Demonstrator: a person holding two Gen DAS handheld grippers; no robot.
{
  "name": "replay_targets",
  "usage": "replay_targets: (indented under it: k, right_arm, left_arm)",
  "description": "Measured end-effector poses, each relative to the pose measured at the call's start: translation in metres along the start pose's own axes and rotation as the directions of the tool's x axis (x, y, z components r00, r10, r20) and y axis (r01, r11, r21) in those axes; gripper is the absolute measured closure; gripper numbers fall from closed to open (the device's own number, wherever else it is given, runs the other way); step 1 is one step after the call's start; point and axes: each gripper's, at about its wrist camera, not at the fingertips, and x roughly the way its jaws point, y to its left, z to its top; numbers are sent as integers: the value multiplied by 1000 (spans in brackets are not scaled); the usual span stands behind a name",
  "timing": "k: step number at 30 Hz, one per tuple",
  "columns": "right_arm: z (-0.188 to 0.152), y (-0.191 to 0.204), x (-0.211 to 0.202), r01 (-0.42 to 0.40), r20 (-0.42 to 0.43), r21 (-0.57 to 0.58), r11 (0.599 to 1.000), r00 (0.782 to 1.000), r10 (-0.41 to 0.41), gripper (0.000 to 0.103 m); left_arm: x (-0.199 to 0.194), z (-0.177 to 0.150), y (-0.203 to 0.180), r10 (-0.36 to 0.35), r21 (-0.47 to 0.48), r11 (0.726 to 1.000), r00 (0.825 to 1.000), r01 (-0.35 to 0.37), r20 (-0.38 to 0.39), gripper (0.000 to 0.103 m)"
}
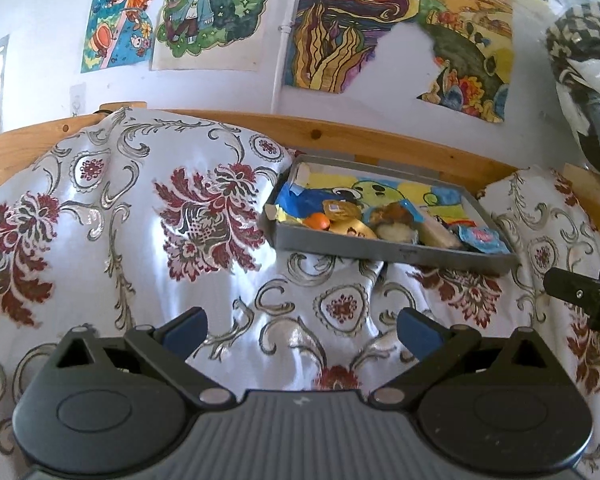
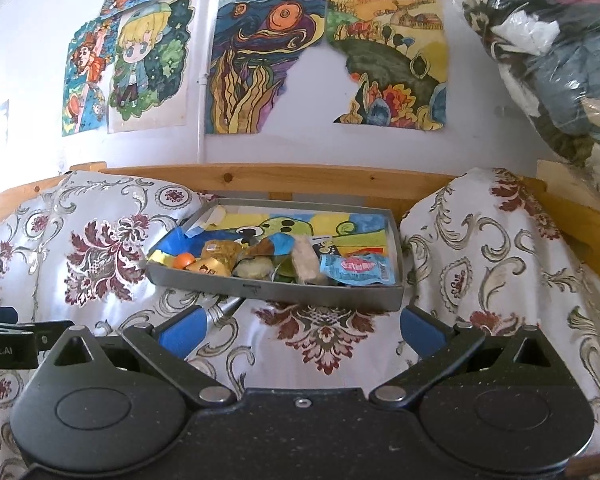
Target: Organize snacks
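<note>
Resting on the patterned bedspread (image 2: 300, 360), the grey tray (image 2: 324, 294) holds wrapped snacks (image 2: 356, 270). Left gripper (image 1: 300, 330) and right gripper (image 2: 300, 330) hover before it, jaws wide and empty.

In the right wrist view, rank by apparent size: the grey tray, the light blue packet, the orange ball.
1. grey tray, by far the largest.
2. light blue packet, at the tray's right front.
3. orange ball, at the left front, smallest.
</note>
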Motion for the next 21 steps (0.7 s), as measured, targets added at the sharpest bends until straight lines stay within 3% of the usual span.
replay_targets:
  k: [11, 21]
  right_arm:
    - [-17, 8, -35, 0, -4, 4, 1000, 1000, 0, 1]
    - [-43, 8, -59, -24, -70, -10, 1000, 997, 24, 1]
  left_arm:
    - [-27, -20, 4, 5, -23, 1000, 1000, -5, -17, 0]
    - [-44, -45, 3, 11, -14, 1000, 998, -11, -57, 0]
